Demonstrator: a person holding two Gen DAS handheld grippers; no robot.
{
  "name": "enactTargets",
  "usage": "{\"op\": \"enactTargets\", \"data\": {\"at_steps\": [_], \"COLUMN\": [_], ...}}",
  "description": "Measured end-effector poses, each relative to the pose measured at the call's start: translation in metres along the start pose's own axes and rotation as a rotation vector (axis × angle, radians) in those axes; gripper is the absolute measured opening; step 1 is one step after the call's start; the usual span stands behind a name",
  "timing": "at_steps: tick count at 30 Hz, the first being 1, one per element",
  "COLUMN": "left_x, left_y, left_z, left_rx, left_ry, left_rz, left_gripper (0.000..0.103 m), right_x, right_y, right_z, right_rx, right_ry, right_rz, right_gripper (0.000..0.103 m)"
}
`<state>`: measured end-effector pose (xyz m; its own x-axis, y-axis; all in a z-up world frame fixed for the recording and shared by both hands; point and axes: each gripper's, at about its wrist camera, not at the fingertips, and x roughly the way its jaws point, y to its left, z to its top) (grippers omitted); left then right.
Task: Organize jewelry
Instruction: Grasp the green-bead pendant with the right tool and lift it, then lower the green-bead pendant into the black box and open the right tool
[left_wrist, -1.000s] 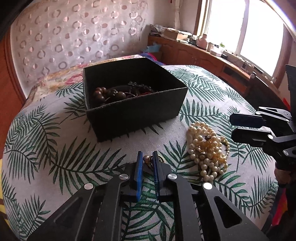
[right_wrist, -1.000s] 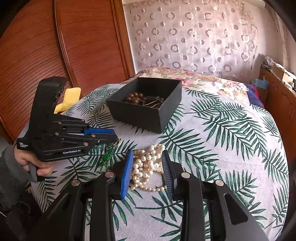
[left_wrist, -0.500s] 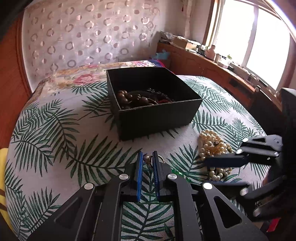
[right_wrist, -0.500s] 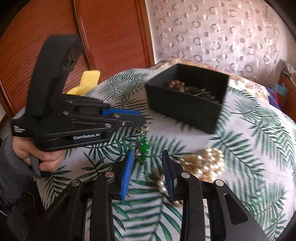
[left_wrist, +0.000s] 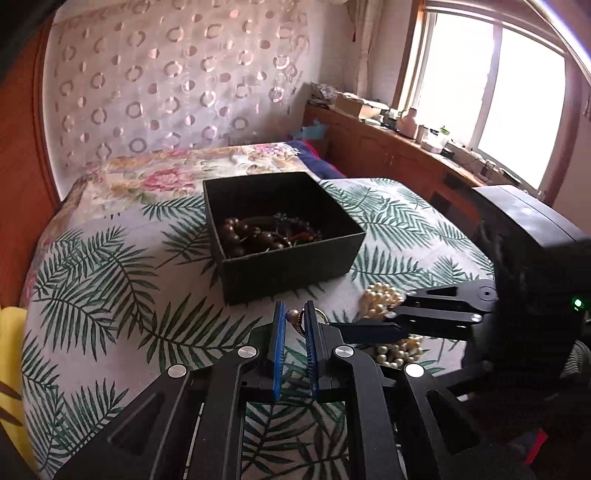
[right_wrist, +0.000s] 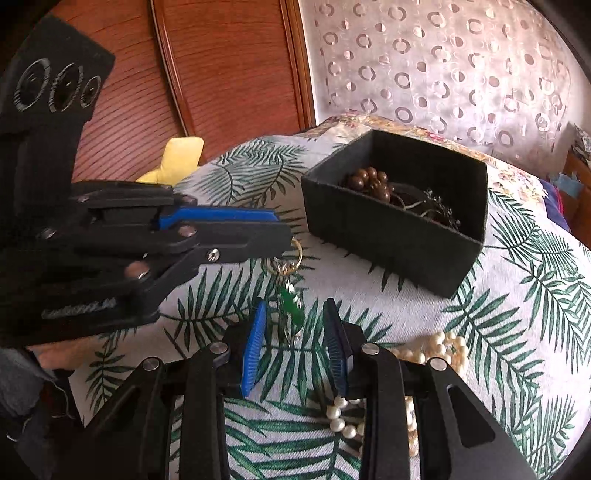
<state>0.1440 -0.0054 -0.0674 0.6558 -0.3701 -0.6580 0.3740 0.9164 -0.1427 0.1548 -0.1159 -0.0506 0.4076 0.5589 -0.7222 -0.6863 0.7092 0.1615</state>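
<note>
My left gripper is shut on a gold-ringed piece of jewelry and holds it above the cloth. In the right wrist view that gripper shows with the gold ring and green pendant hanging from its tip. My right gripper is open, with the pendant hanging between its jaws. A black box holds brown wooden beads and other pieces; it also shows in the right wrist view. A pearl necklace lies on the cloth, right of the box.
The leaf-print cloth covers a round table. A yellow item lies at its left edge. A floral bed stands behind it, with a wooden cabinet under the window.
My left gripper has lifted the gold-ringed jewelry higher. My right gripper has moved left from over the pearls until the green pendant hangs between its jaws.
</note>
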Motion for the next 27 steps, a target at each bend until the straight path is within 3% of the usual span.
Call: {"op": "enactTargets", "data": {"at_steps": [2,4,10,27], "left_x": [-0.002,-0.001,0.006,0.01], "left_y": [-0.002,-0.003,-0.002,0.004], "left_z": [0.001,0.002,-0.003,0.003], "left_rx": [0.002,0.005,0.022,0.007], "left_ry": [-0.003,-0.004,0.015,0.009], "left_rz": [-0.002,0.002,0.041,0.056], "left_gripper": [0.009,0.009,0.009,0.009], "right_x": [-0.001,-0.001,-0.016,-0.065], "right_y": [-0.001,-0.001,-0.001,-0.006], "right_z": [0.001,0.0,0.0,0.015], "right_rx": [0.001,-0.003,-0.019,-0.043], "right_ry": [-0.006,-0.005,-0.025,-0.134], "right_rz": [0.005,0.006,0.02,-0.02], "right_gripper": [0.034,0.014,0.012,0.012]}}
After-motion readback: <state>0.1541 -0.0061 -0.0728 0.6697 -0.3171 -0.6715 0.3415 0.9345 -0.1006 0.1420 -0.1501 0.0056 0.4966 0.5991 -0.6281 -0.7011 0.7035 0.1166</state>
